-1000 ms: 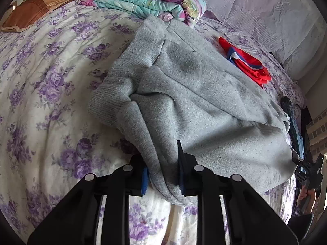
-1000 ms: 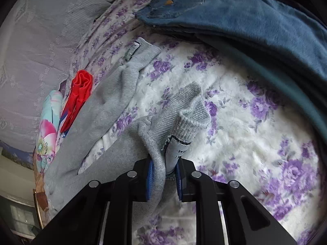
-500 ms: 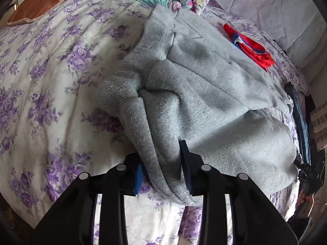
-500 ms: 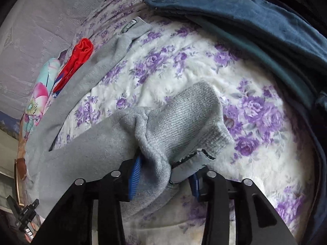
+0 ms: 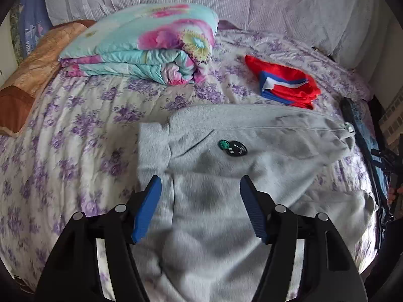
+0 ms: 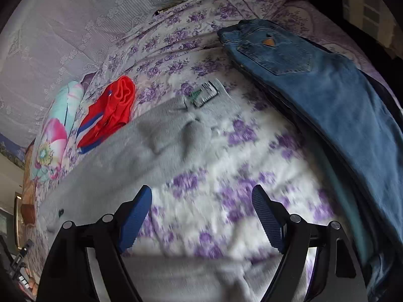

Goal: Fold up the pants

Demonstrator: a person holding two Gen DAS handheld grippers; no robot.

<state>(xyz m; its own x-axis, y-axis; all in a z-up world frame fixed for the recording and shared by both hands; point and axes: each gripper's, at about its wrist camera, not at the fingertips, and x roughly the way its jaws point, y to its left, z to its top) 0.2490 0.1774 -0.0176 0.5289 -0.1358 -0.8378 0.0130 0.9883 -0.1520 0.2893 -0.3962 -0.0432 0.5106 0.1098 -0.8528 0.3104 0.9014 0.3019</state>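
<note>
Both grippers, left gripper (image 5: 200, 210) and right gripper (image 6: 201, 217), are opening, gripping nothing. They are likely releasing the grey pants (image 5: 226, 176), which are lying folded on the bed (image 5: 75, 138).

Grey sweatpants (image 5: 226, 176) folded on bedspread (image 5: 75, 138)

Grey pants (image 5: 226, 176) – purple-flowered white bedspread (image 5: 75, 130) – blue jeans (image 6: 327, 95).
</note>
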